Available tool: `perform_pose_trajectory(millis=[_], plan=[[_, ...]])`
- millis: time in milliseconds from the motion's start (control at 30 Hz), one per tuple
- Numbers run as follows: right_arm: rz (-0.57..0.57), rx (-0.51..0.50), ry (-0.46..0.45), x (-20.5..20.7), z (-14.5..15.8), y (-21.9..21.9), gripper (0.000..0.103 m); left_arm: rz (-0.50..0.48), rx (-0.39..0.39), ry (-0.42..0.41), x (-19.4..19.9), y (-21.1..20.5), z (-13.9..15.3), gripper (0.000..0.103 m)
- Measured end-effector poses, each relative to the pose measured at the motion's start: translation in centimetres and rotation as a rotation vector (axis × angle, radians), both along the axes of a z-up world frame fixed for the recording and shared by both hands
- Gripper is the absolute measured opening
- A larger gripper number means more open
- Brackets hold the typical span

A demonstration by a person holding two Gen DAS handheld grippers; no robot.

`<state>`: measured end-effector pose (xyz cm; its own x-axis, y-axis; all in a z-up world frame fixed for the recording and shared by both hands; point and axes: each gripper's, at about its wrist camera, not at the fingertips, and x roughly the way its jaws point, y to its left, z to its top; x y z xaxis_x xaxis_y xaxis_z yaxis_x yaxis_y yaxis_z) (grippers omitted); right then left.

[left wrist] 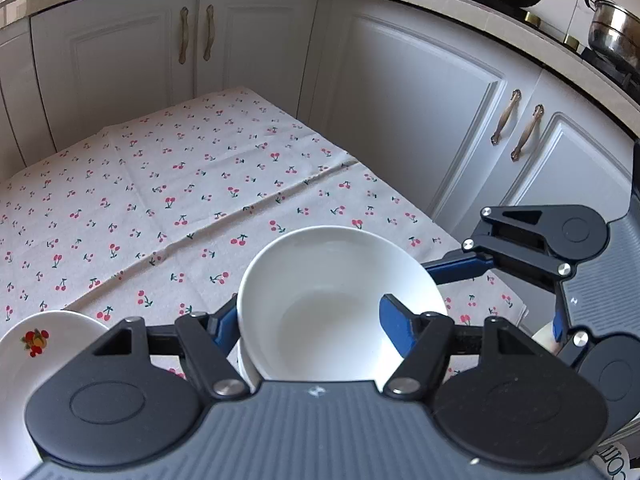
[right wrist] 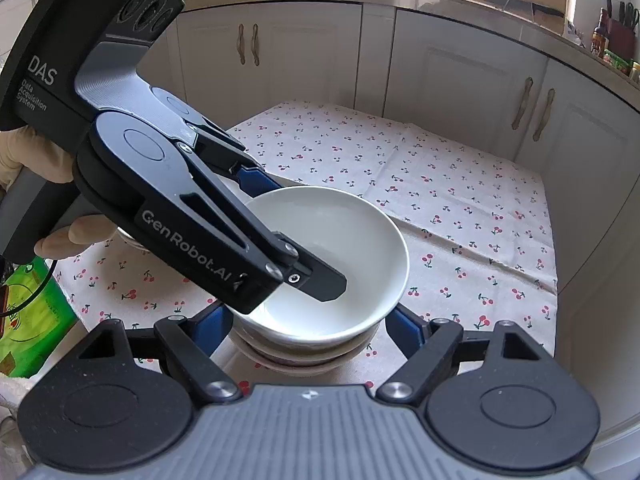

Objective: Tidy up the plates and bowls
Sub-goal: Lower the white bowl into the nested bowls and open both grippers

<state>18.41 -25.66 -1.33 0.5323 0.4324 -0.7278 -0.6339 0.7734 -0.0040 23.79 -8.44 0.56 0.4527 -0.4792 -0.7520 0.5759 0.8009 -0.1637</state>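
White bowl [left wrist: 332,300] sits tilted on top of a short stack of bowls [right wrist: 304,354] near the front edge of the desk [left wrist: 168,200], which wears a cherry-print cloth.

Farthest left, in the left wrist view, a fruit-printed plate [left wrist: 36,344] lies on the cloth, apart from the stack.

Next comes the left claw [left wrist: 316,328]. It holds the top bowl by the rim: one blue pad lies against the outer wall on the left, the other [left wrist: 394,326] reaches inside the bowl on the right. From the right wrist view the same claw comes in from the upper left, its lower finger dipping into the bowl's hollow. The grip looks closed on the wall, though the inner contact is partly hidden.

Further right, the right claw [right wrist: 310,330] is spread wide, its two blue pads on either side of the stack's lower bowls, just beside them. Whether either pad touches I cannot tell.

The coming move turns on this: the top bowl lies straight ahead of the left claw and leans, higher on its near left side, so it is not yet nested flat. The left claw is the nearer one and already has it. Settling it probably means lowering and levelling the bowl onto the stack while the right claw steadies from below.
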Motion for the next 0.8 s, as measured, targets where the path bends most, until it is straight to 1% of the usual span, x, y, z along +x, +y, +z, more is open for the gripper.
perform_pose_trajectory(millis=[800], plan=[[-0.013, 0.018, 0.023, 0.11, -0.2, 0.08, 0.087, -0.002, 0.009, 0.0, 0.01, -0.17, -0.16, 0.071]])
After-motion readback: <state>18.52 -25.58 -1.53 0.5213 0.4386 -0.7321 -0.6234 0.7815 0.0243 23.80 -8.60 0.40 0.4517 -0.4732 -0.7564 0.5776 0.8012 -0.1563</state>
